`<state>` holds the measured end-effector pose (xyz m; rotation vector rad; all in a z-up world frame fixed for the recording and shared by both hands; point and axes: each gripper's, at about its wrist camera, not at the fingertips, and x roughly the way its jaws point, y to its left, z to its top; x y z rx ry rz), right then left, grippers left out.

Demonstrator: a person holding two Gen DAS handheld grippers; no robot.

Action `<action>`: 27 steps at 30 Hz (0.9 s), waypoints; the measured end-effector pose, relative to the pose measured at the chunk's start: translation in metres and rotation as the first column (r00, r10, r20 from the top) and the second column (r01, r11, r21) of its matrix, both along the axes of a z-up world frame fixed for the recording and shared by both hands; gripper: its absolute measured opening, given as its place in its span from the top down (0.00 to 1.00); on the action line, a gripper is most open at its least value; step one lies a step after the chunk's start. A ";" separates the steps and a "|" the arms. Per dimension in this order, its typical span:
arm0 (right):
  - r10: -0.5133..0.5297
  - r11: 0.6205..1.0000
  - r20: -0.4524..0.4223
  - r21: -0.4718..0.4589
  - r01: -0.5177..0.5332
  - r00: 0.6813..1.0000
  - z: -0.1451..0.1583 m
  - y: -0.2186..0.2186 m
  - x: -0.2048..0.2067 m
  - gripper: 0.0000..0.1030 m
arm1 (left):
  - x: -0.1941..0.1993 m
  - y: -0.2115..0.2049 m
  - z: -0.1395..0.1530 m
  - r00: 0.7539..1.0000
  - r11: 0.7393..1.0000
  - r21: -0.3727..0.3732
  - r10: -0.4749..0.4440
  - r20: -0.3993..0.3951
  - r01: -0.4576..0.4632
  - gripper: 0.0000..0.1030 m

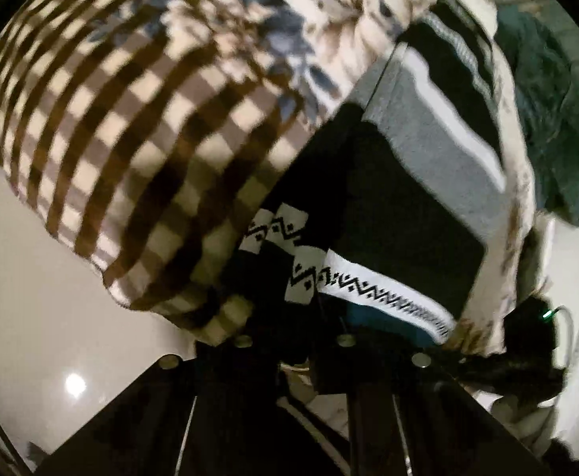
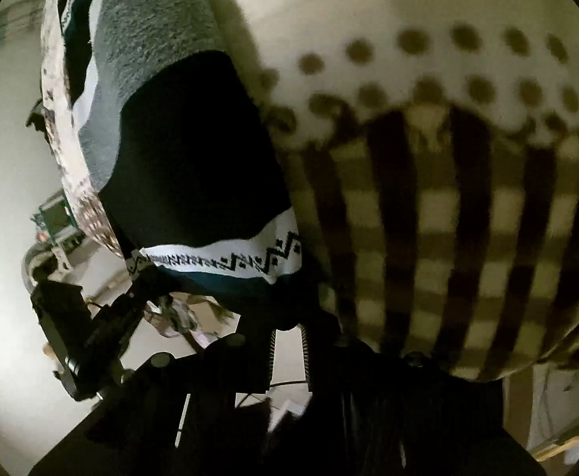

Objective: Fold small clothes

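Note:
A small patchwork garment hangs in the air between my two grippers. In the left wrist view its brown-and-cream checked panel [image 1: 131,150] fills the left, and a black, grey and white striped panel [image 1: 400,182] with a zigzag band runs to the right. My left gripper [image 1: 289,341] is shut on the garment's hem. In the right wrist view the checked and dotted panel [image 2: 468,218] hangs right and the black panel [image 2: 194,166] left. My right gripper [image 2: 321,317] is shut on the same hem. My left gripper [image 2: 131,273] also shows there, pinching the zigzag band's corner. Both sets of fingertips are hidden by cloth.
A pale glossy surface [image 1: 31,297] lies below the garment, with a lamp reflection. A dark green cloth [image 1: 551,127] sits at the far right in the left wrist view. Cables and a small device [image 2: 55,218] lie at the left in the right wrist view.

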<state>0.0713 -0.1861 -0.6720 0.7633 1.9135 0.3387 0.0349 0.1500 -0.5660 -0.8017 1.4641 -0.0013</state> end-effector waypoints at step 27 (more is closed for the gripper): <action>-0.023 0.999 0.256 -0.031 0.032 0.967 0.121 -0.084 0.127 0.39 | 0.188 0.021 0.093 0.963 1.000 0.010 -0.015 0.267 0.013 0.30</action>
